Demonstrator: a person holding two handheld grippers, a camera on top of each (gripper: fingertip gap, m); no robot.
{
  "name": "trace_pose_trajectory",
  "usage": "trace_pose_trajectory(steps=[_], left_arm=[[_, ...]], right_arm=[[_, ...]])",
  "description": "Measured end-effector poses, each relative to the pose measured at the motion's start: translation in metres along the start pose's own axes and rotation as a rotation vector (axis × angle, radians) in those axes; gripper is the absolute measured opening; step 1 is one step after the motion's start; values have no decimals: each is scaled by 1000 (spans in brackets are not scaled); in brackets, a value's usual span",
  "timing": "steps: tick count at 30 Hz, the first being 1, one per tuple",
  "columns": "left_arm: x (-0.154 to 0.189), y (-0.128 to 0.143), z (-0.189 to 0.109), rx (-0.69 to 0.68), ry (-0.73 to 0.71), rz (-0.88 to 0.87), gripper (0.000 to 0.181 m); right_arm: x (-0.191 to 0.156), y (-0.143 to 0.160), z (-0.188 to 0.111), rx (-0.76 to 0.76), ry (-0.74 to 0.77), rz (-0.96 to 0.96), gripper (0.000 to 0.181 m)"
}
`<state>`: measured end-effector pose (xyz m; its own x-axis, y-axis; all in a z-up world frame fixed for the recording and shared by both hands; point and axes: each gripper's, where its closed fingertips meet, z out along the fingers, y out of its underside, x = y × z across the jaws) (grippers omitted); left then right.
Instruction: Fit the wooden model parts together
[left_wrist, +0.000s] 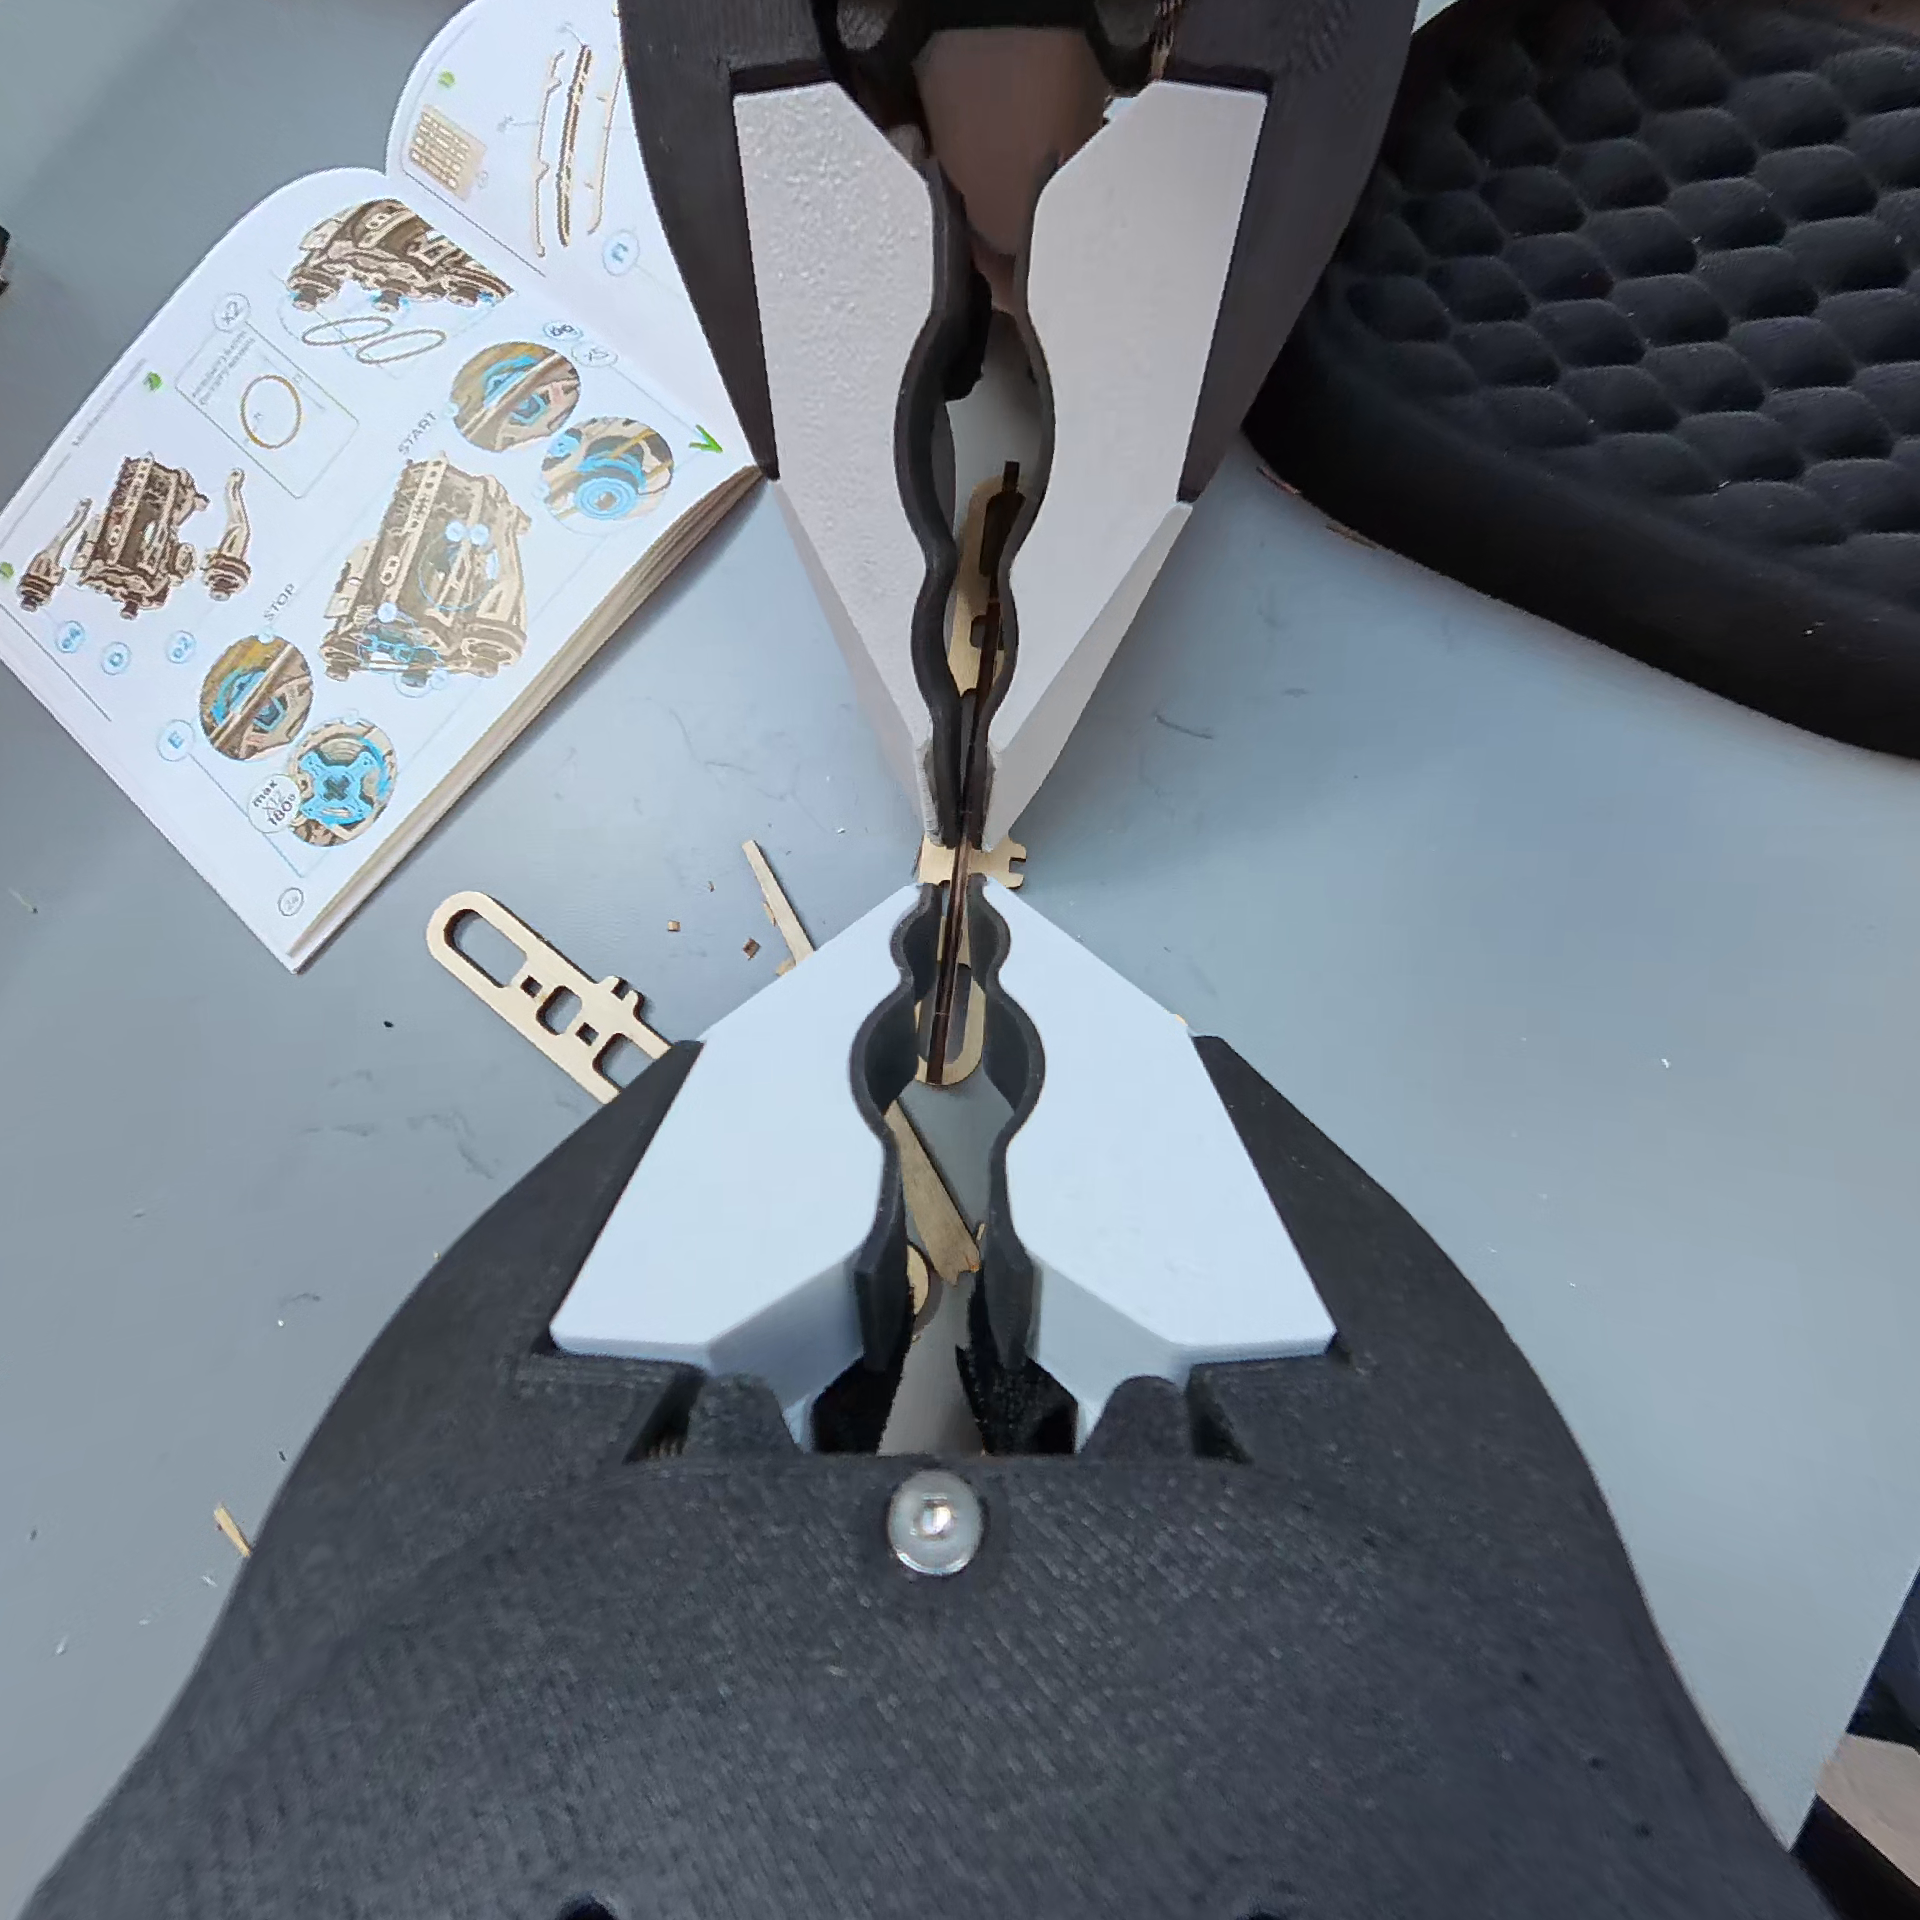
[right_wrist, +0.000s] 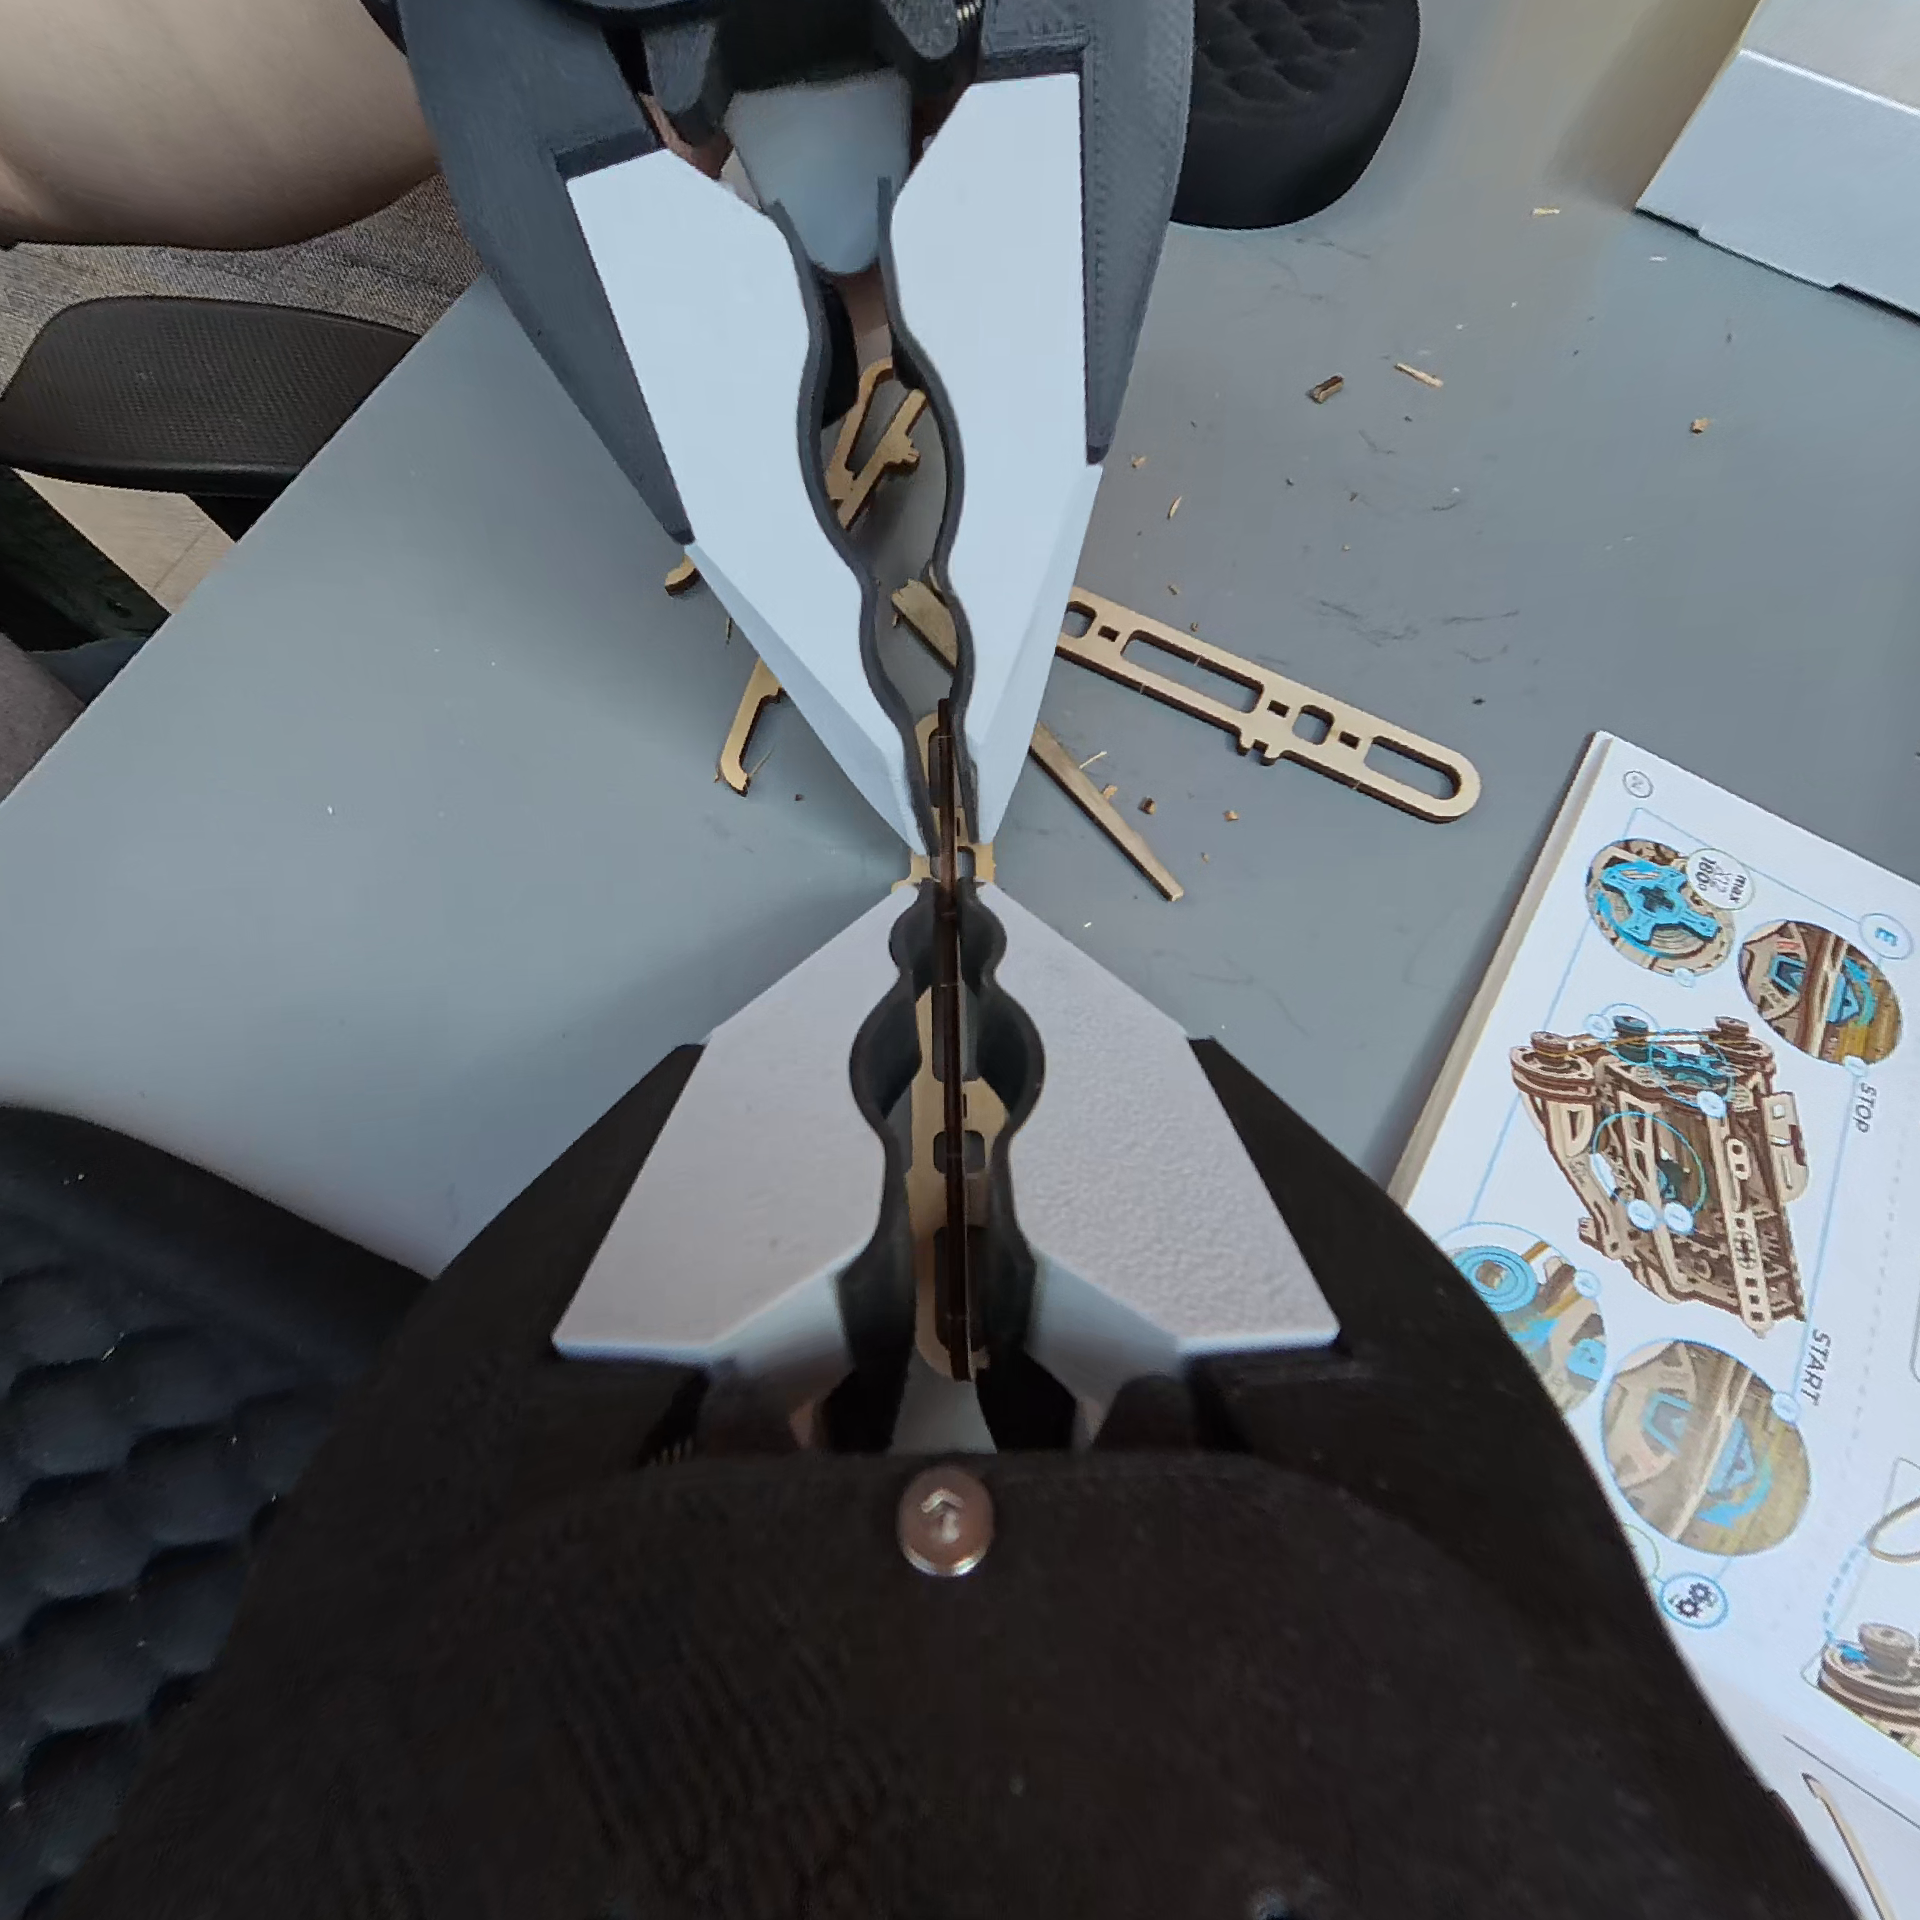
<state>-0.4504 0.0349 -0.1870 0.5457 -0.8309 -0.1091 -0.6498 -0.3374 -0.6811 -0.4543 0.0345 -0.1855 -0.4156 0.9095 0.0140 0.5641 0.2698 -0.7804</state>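
Two grippers meet tip to tip above the counter (left_wrist: 1455, 1039), left gripper (left_wrist: 951, 914) & right gripper (right_wrist: 940, 914) fingers each clamped on a thin wood part (right_wrist: 943, 1143): light, stiff, prob. brittle, so grip flat faces near the joint.

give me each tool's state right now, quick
Left tool: closed on a thin wooden strip, held edge-on.
Right tool: closed on a slotted wooden strip, tip to tip with the left.
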Motion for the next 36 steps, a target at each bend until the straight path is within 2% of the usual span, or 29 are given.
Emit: trace_pose_trajectory(steps=[24, 36], left_arm=[[2, 2, 4, -29, 18, 9, 0], [2, 2, 4, -1, 32, -8, 0]], right_arm=[[0, 0, 0, -10, -1, 10, 1], [0, 2, 0, -16, 4, 9, 1]])
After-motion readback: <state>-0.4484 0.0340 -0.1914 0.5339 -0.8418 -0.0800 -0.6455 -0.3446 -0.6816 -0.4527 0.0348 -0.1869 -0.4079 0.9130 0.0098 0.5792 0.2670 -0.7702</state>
